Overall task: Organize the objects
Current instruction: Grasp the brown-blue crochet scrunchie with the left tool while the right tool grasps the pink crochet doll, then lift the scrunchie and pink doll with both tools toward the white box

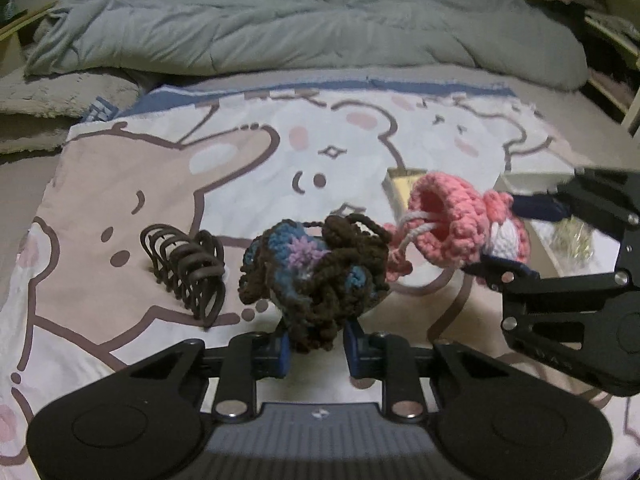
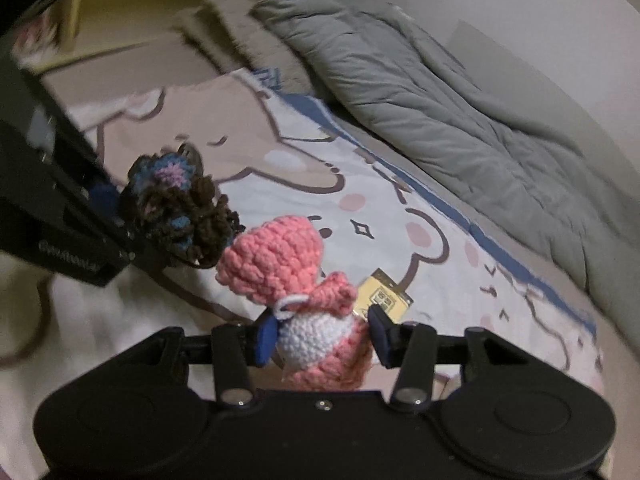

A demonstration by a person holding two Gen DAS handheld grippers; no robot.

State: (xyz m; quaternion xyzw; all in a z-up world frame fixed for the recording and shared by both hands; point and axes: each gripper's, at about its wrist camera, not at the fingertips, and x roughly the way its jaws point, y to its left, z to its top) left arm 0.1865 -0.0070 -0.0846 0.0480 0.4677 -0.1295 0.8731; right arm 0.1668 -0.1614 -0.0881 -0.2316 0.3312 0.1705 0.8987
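Clamped in the left gripper (image 1: 316, 340), a brown crocheted piece (image 1: 316, 276) hung above the bed (image 1: 120, 184) while the right gripper (image 2: 322, 336) pinched a pink crocheted pouch (image 2: 316, 320), each apparently awaiting a resting place.

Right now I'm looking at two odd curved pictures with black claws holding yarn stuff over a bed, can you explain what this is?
A person holds two hand-held grippers, each with a fisheye camera looking along its fingers. One picture comes from the left gripper, shut on a brown and blue crochet piece. The other comes from the right gripper, shut on a pink and white crochet pouch. Below lies a cartoon bear blanket with a brown hair claw clip and a small gold packet on it. A grey duvet is behind.
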